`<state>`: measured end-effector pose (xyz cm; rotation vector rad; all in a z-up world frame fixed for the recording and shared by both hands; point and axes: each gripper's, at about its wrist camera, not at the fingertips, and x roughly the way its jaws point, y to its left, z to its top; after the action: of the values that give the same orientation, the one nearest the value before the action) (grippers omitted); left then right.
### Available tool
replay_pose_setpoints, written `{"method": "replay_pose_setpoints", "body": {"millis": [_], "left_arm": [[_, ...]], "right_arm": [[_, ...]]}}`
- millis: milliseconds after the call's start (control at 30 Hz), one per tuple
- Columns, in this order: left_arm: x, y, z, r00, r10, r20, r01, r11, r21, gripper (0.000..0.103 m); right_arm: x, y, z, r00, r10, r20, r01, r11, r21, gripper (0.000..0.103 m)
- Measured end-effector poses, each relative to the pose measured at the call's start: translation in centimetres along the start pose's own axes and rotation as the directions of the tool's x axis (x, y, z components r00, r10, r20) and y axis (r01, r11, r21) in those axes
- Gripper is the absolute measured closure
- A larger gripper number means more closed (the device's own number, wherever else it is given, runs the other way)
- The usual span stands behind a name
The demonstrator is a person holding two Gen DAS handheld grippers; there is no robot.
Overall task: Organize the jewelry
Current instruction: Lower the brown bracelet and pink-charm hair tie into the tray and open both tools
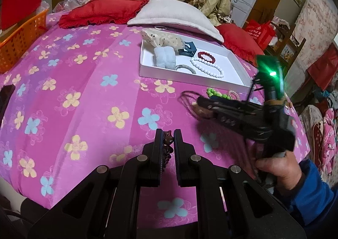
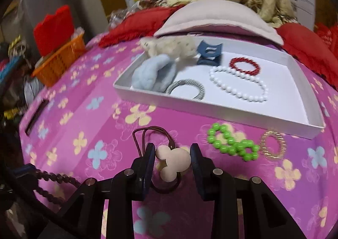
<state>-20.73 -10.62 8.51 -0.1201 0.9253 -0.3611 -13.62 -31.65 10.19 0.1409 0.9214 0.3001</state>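
My left gripper is shut on a dark brown bead bracelet; its beads hang at the lower left of the right wrist view. My right gripper is shut on a brown hair tie with a cream mouse-shaped charm, held over the pink floral cover; in the left wrist view the gripper is blurred. A white tray holds a white bead bracelet, a red bead bracelet, a grey hair tie, a blue clip and fabric scrunchies. A green bead bracelet and a gold ring bracelet lie before the tray.
An orange basket with a red item stands at the far left. Red cushions and a grey pillow lie behind the tray. A dark flat object lies at the left of the cover.
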Motion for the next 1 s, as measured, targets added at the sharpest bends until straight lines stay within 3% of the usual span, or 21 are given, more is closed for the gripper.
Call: {"method": "replay_pose_setpoints", "body": {"millis": [267,433,567,800,1000], "left_arm": [[-1.1,-1.6,3.2,0.996,-0.083,0.021,0.082,0.996,0.033,0.095],[-1.3,-3.9,7.7,0.987,-0.158,0.038,0.155,0.985,0.079,0.095],[-0.3,-6.3,11.3,0.984,-0.170,0.047,0.164,0.979,0.124,0.095],[5.4,-10.7,17.0,0.985,-0.170,-0.002,0.167,0.967,0.190,0.095],[13.1,-14.0,21.2,0.994,-0.089,-0.067,0.104,0.957,0.271,0.094]], "right_arm": [[-5.1,-4.5,2.5,0.995,0.003,0.098,-0.013,0.995,0.097,0.070],[-6.8,-8.4,4.3,0.991,-0.010,0.131,-0.012,0.986,0.166,0.070],[-6.7,-10.9,5.9,0.990,-0.054,0.133,0.031,0.985,0.172,0.070],[-3.1,-15.4,9.6,0.991,-0.101,0.092,0.081,0.976,0.201,0.070],[1.1,-18.6,11.9,0.992,-0.117,0.044,0.103,0.966,0.238,0.070]]}}
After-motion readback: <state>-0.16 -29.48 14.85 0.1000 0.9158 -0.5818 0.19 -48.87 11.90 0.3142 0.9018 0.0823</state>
